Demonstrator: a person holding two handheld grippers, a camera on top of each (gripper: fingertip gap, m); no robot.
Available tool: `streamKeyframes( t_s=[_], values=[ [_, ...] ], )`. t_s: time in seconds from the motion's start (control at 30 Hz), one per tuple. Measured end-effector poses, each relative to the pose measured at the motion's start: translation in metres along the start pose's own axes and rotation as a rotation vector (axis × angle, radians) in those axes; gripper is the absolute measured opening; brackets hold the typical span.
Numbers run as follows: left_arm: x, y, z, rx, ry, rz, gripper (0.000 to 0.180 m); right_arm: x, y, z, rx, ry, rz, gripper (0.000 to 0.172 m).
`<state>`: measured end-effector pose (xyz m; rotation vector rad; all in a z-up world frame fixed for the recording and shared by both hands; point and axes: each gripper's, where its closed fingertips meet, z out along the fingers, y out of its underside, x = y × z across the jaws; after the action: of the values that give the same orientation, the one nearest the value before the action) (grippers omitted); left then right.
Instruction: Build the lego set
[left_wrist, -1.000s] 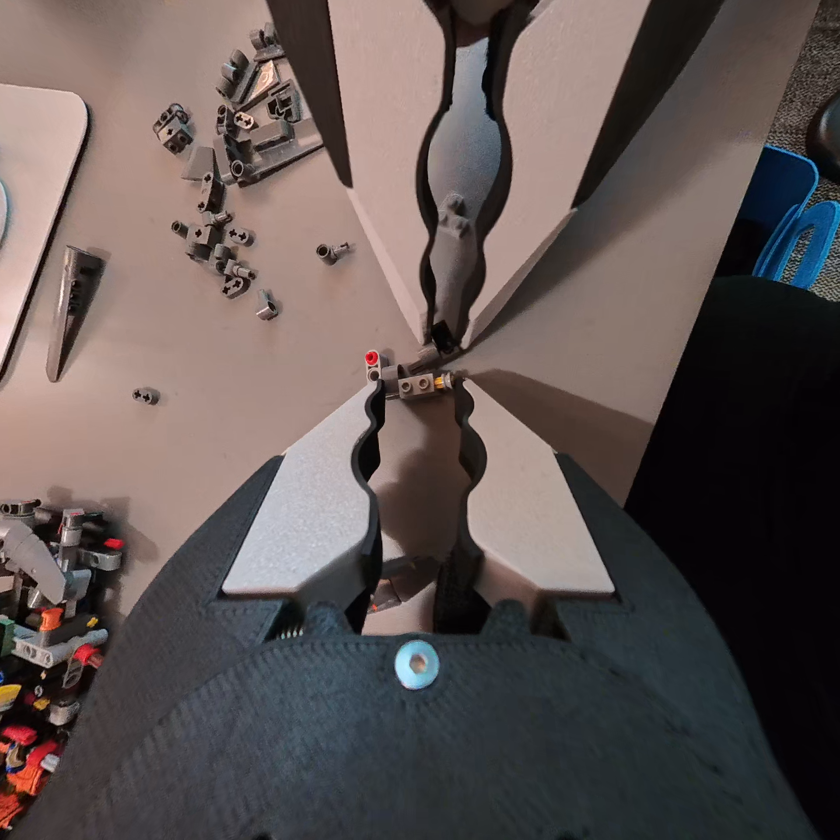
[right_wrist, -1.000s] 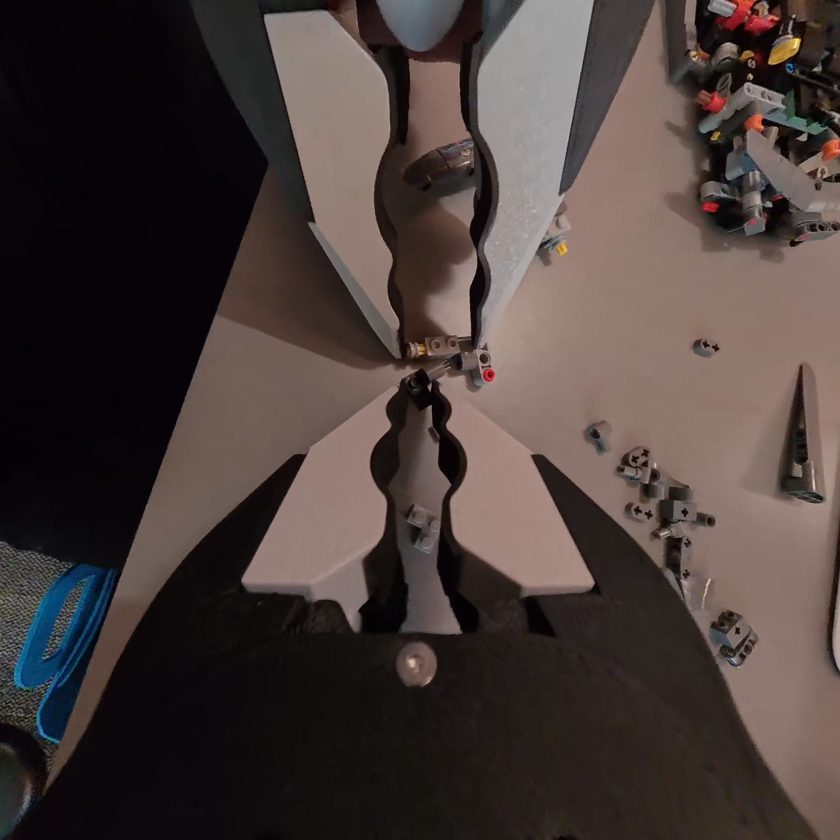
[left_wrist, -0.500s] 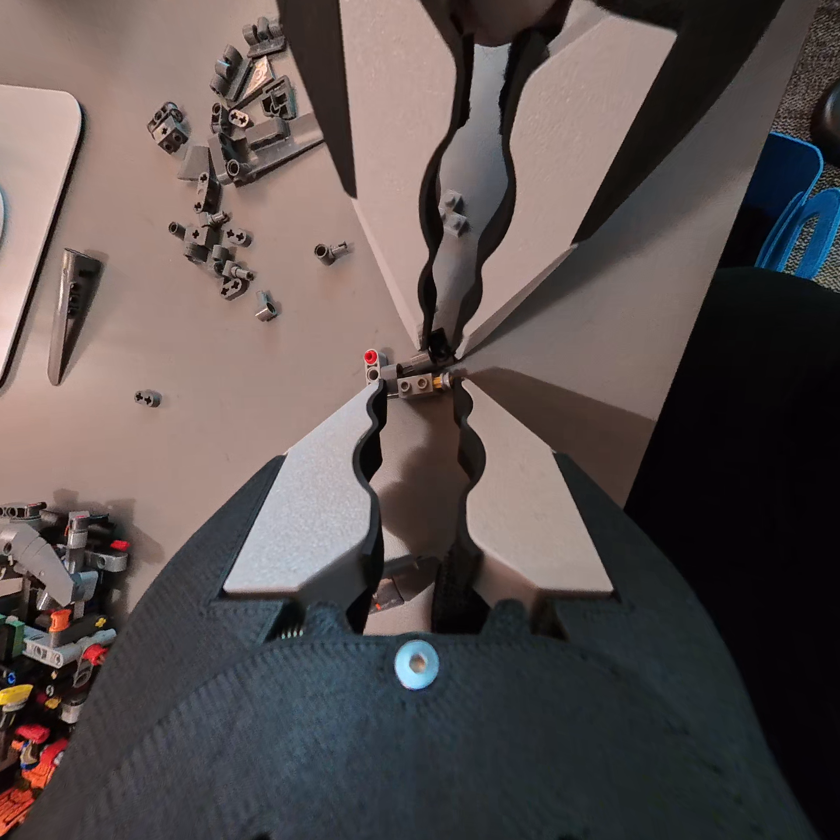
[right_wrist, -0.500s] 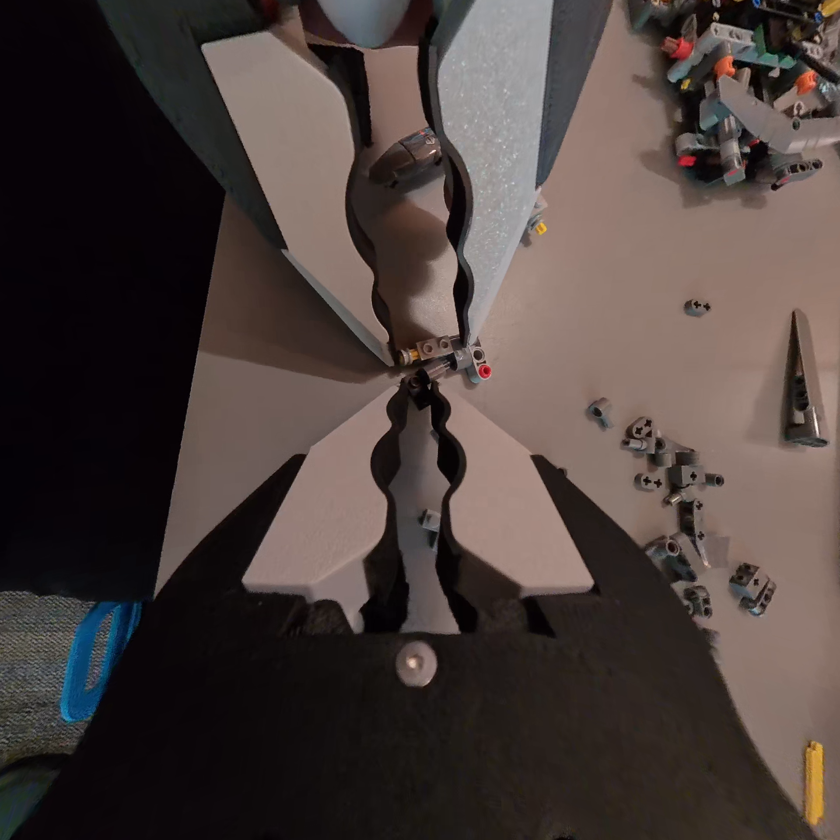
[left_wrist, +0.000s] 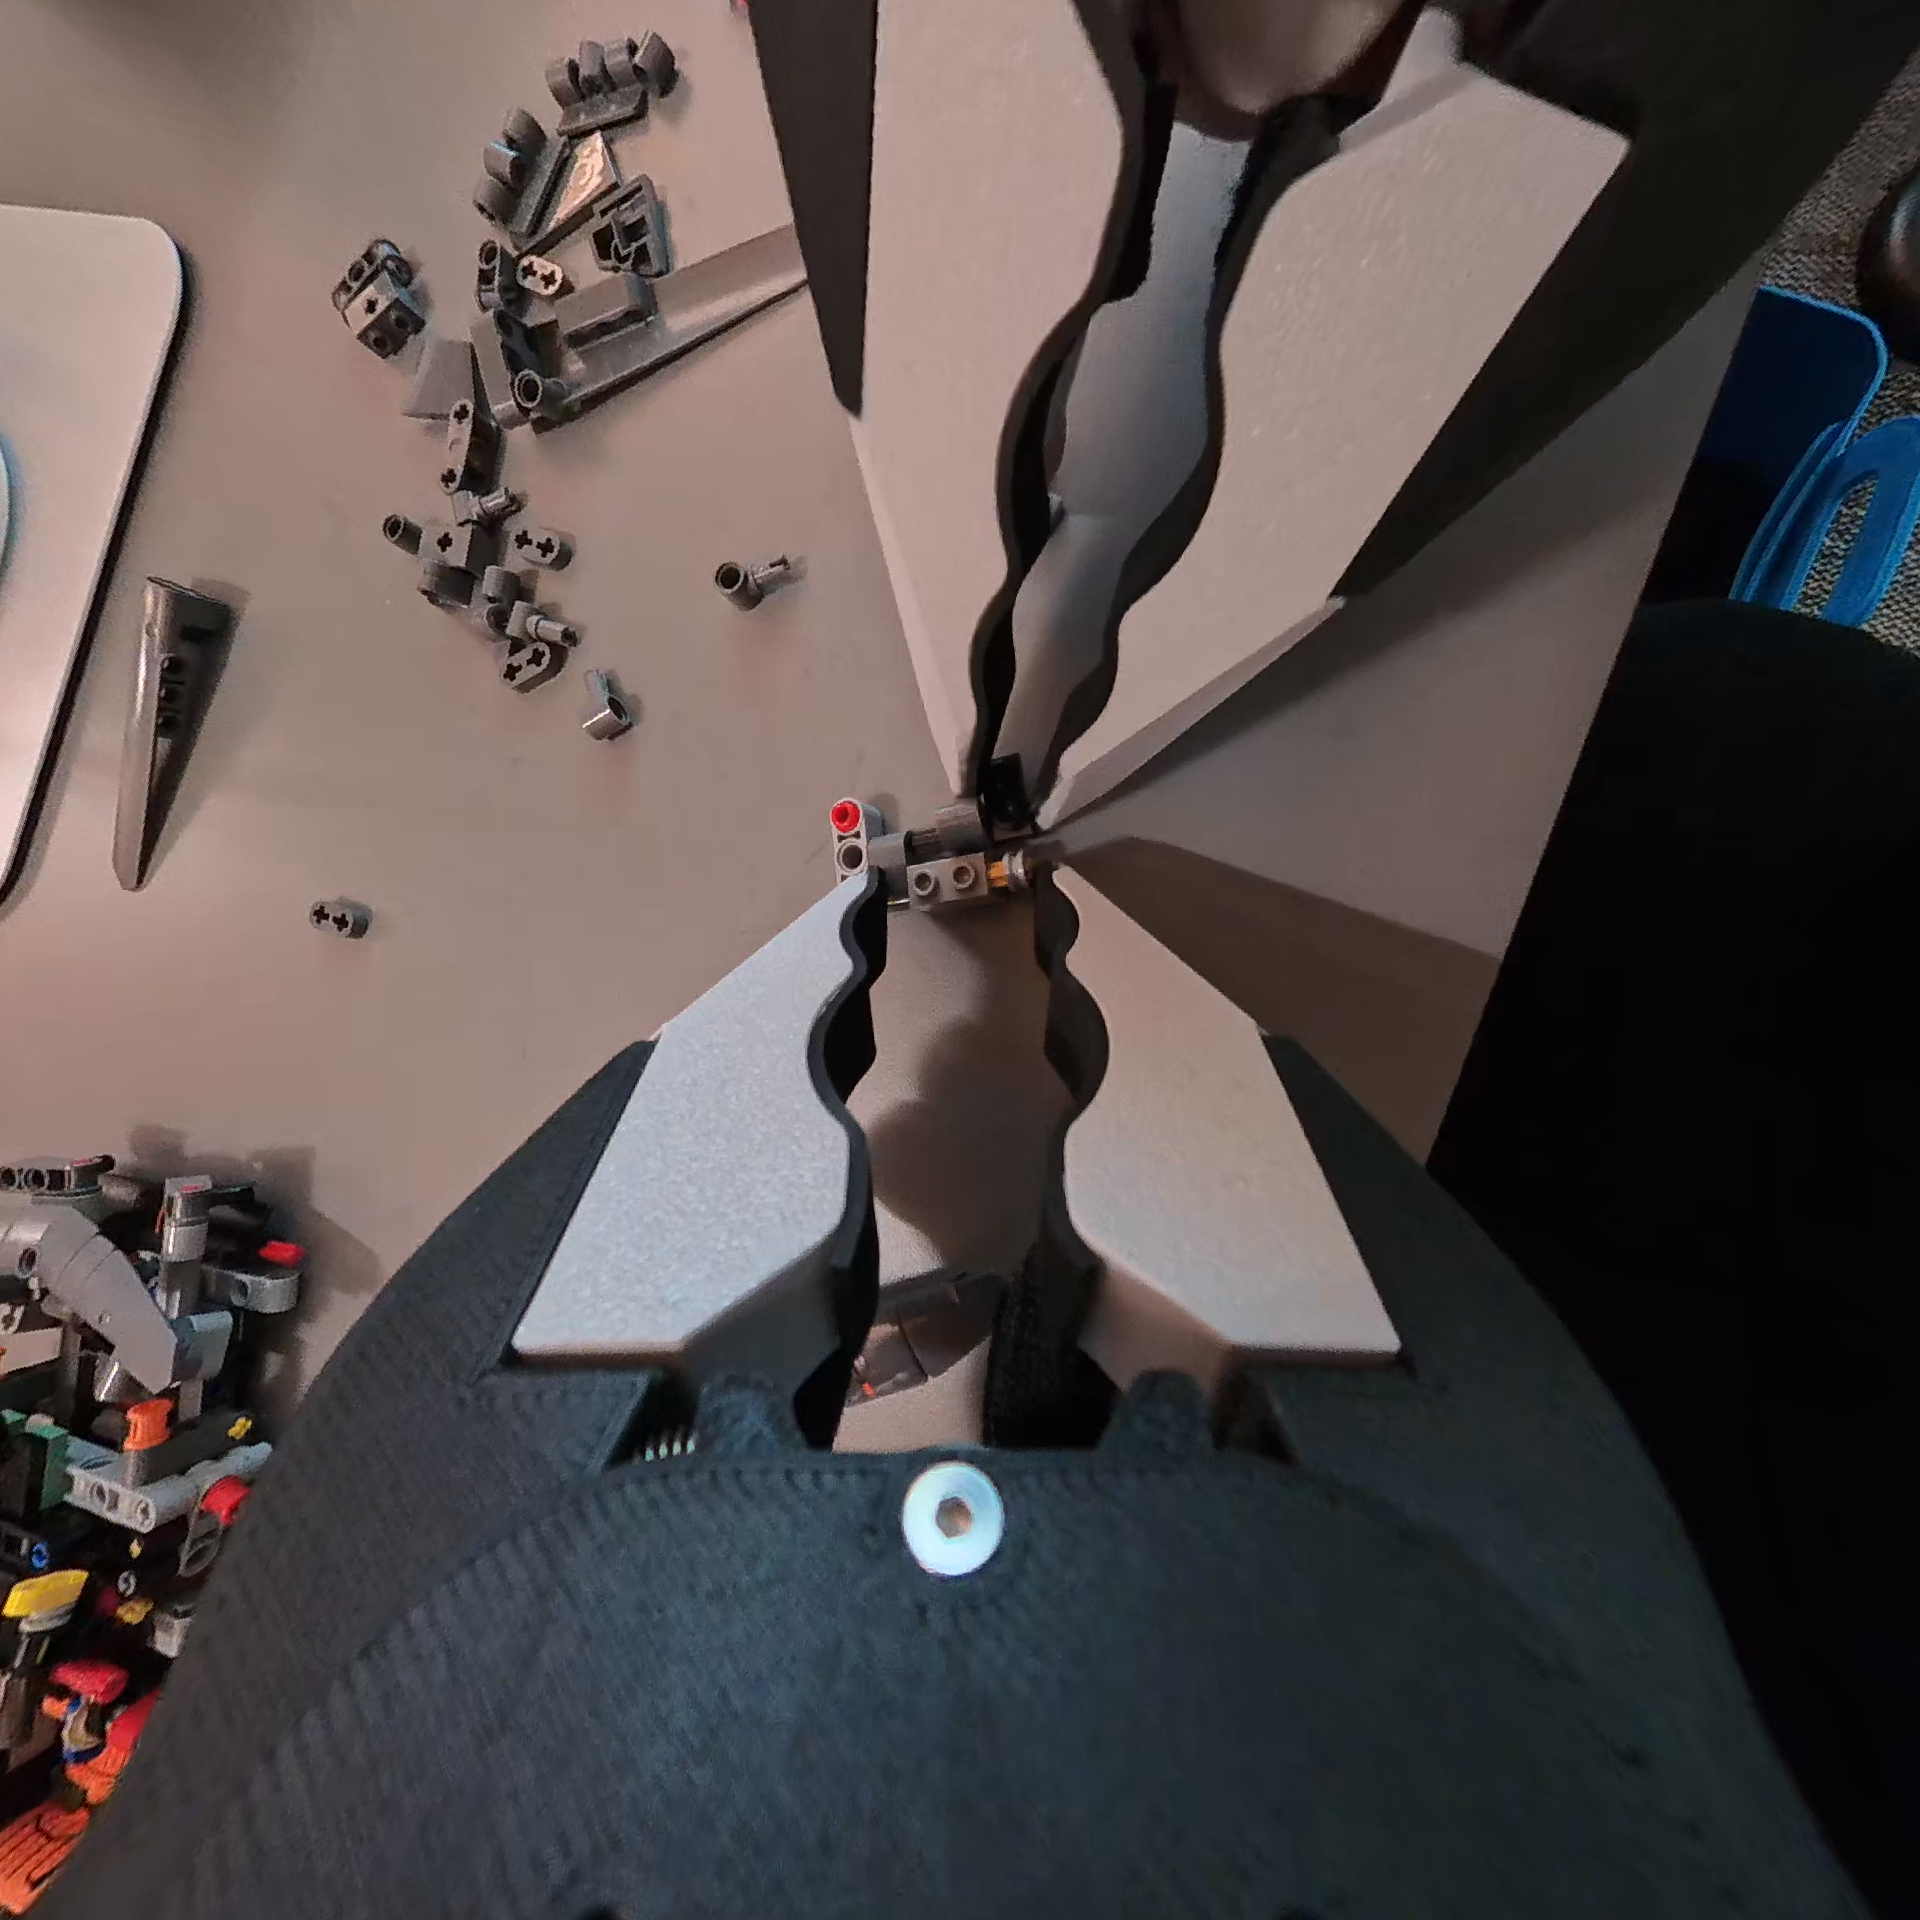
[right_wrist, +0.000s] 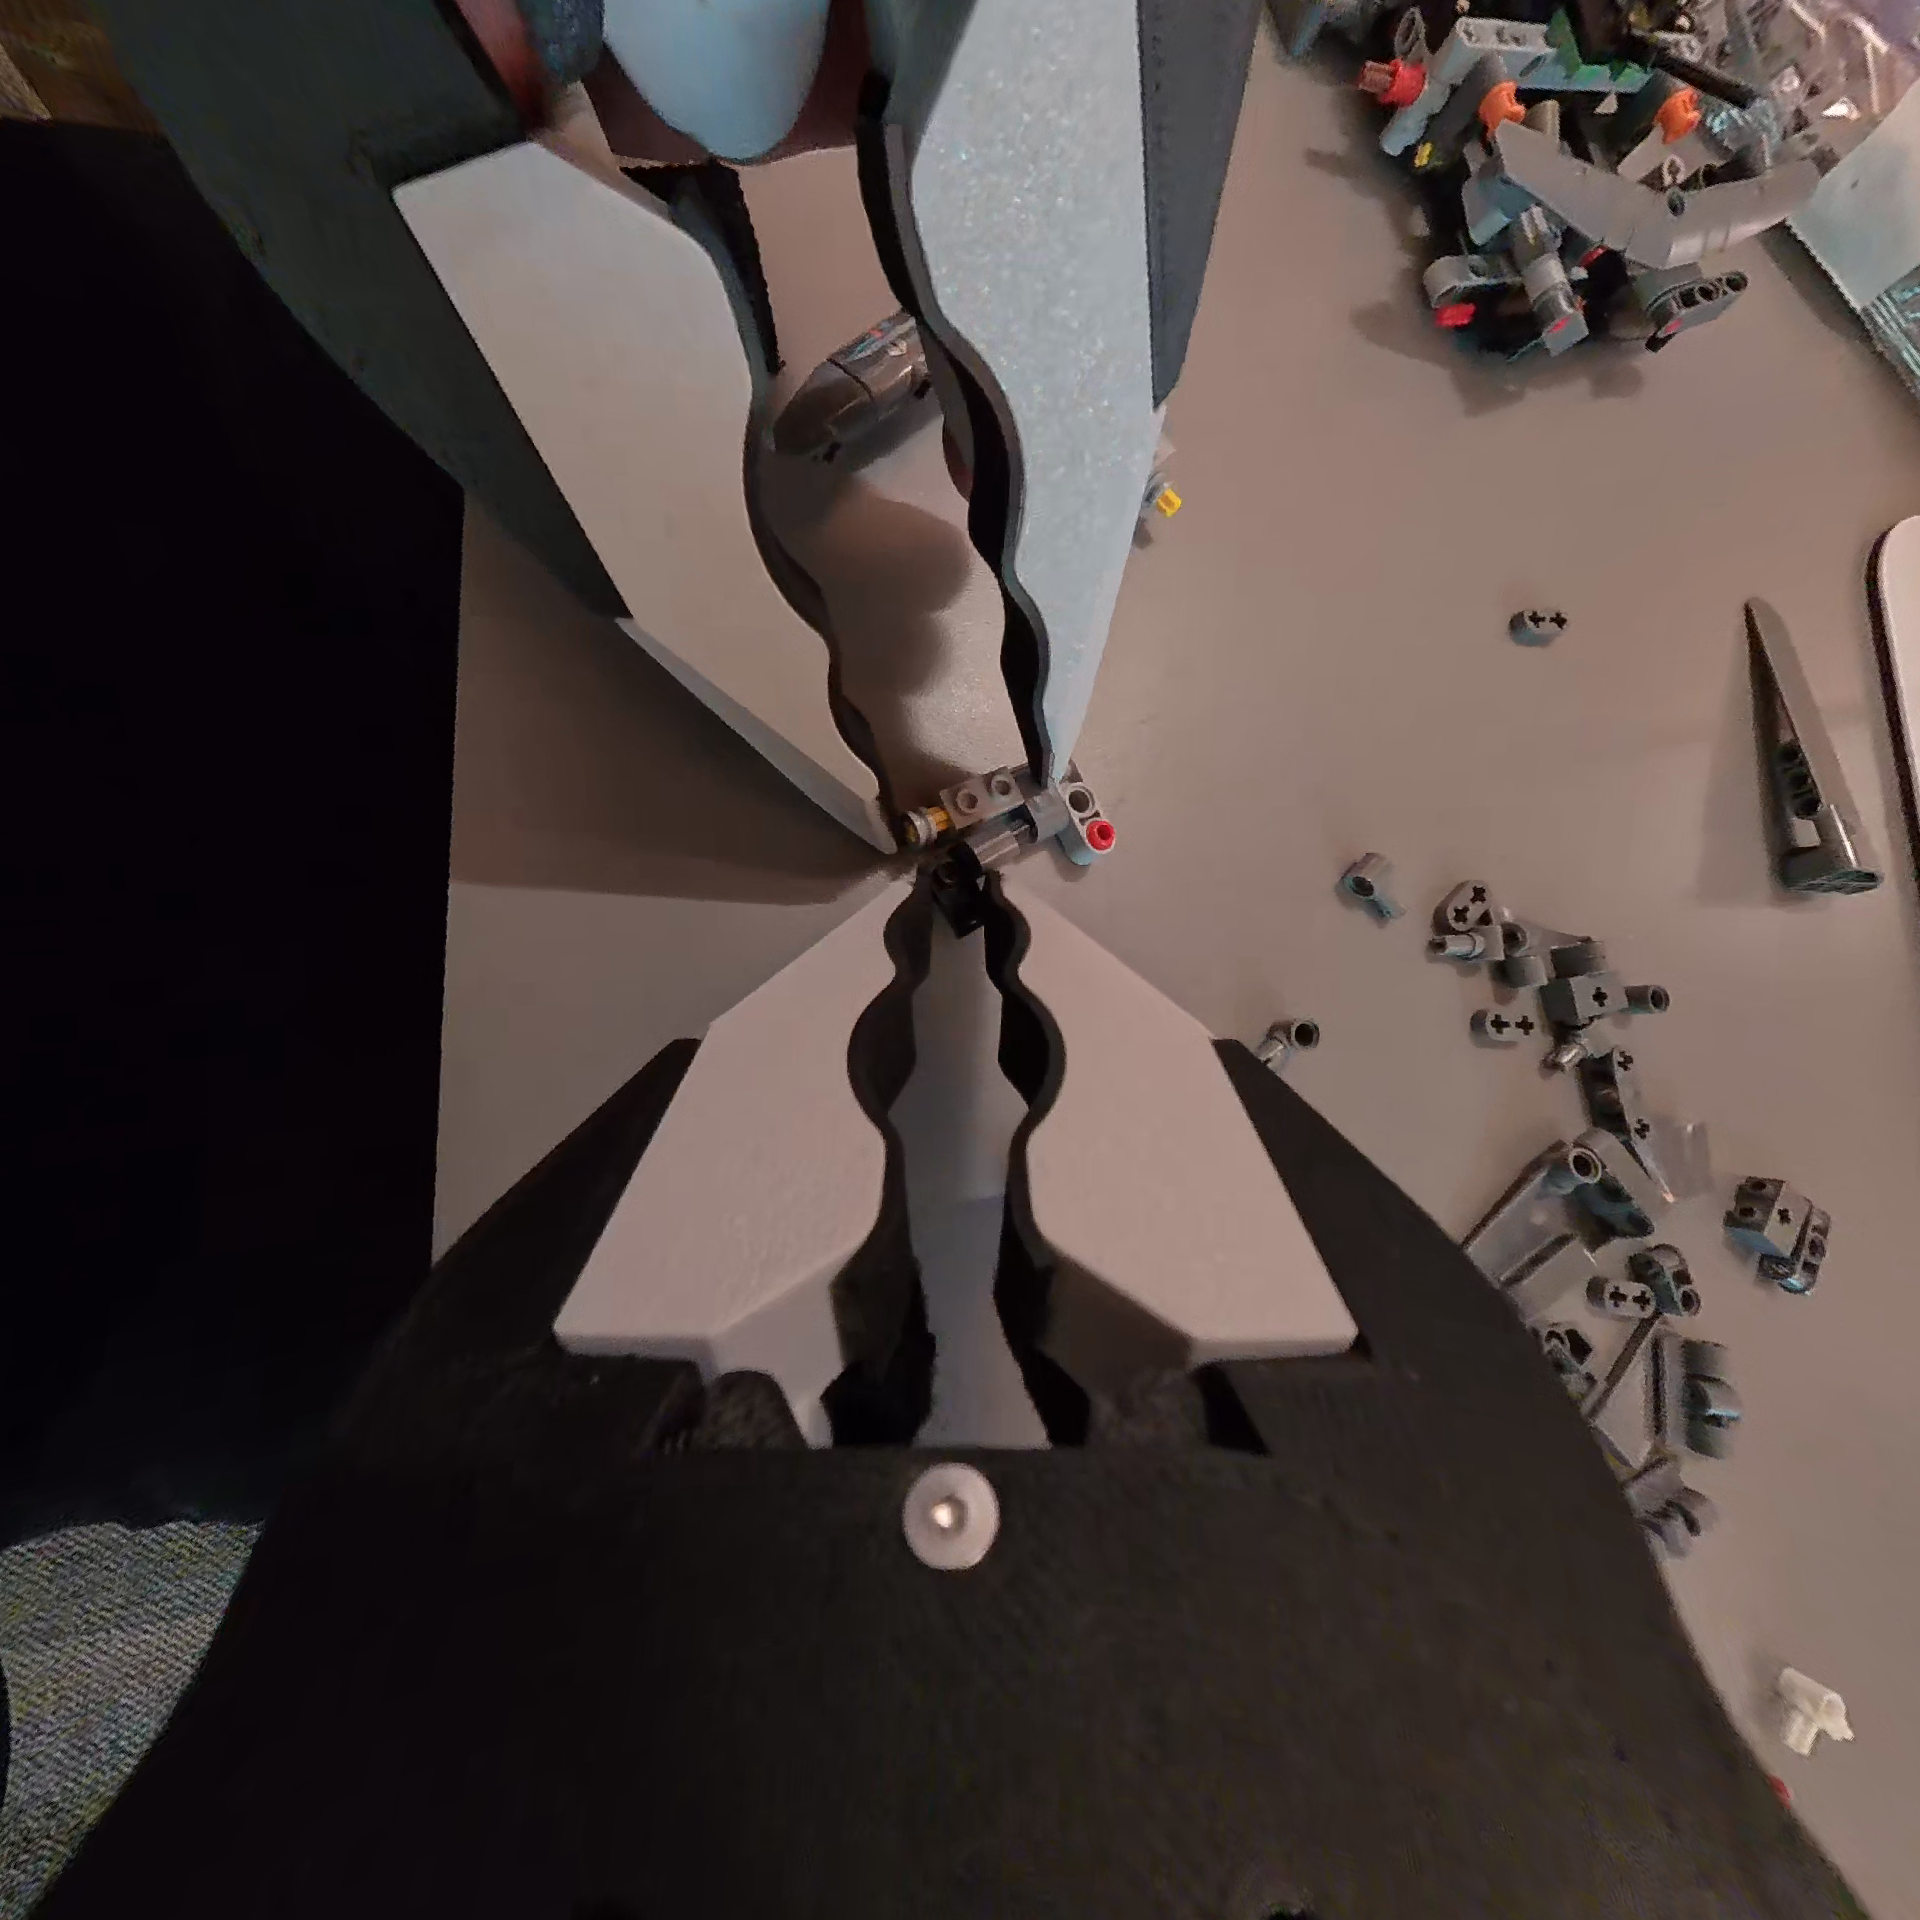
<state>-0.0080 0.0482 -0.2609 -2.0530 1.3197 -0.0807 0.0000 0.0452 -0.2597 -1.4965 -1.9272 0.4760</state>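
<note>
1. Your L gripper: jaws part-closed on a small grey brick assy, pads pressing its 2 ends. The L pad sits at the grey connector end near the red pin; the R pad sits at the yellow-tipped axle end.

2. Your R gripper: jaws nearly shut, clamped on a small black piece. That piece butts against the assy's dark grey side; can't tell if it is joined.

3. Both grippers meet nose to nose near the table edge. The assy is held between them just above the tabletop; contact w/ the surface can't be told.

4. Loose dark grey parts: scattered group on the table, to L of your L gripper in its view.

5. 1 grey pin connector alone, between that group and the R gripper's fingers.

6. Long dark grey tapered panel, lying flat, well apart from the grippers.

7. Small grey 2-hole connector, alone on the table.

8. Mixed-colour parts pile at the low L corner of the L view, w/ grey, red, orange, yellow bits.

9. Pale board w/ rounded corner at the far L edge.

10. Blue item on the floor beyond the table edge.
</note>
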Motion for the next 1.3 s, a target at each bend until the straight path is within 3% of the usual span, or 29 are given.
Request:
streamKeyframes(
  t_s=[0.43, 0.9, 1.3],
  values=[
    [0.0, -0.001, 0.001, -0.012, 0.0, 0.028, 0.025, 0.0, -0.001, 0.002, 0.002, 0.009, 0.06, 0.006],
    [-0.002, -0.003, -0.002, 0.023, 0.007, 0.0, 0.022, 0.0, 0.0, 0.003, -0.001, -0.092, 0.051, 0.006],
    [-0.011, 0.004, -0.003, -0.053, 0.018, 0.06, 0.055, 0.0, 0.0, 0.003, 0.004, -0.088, 0.046, 0.006]
  ],
)
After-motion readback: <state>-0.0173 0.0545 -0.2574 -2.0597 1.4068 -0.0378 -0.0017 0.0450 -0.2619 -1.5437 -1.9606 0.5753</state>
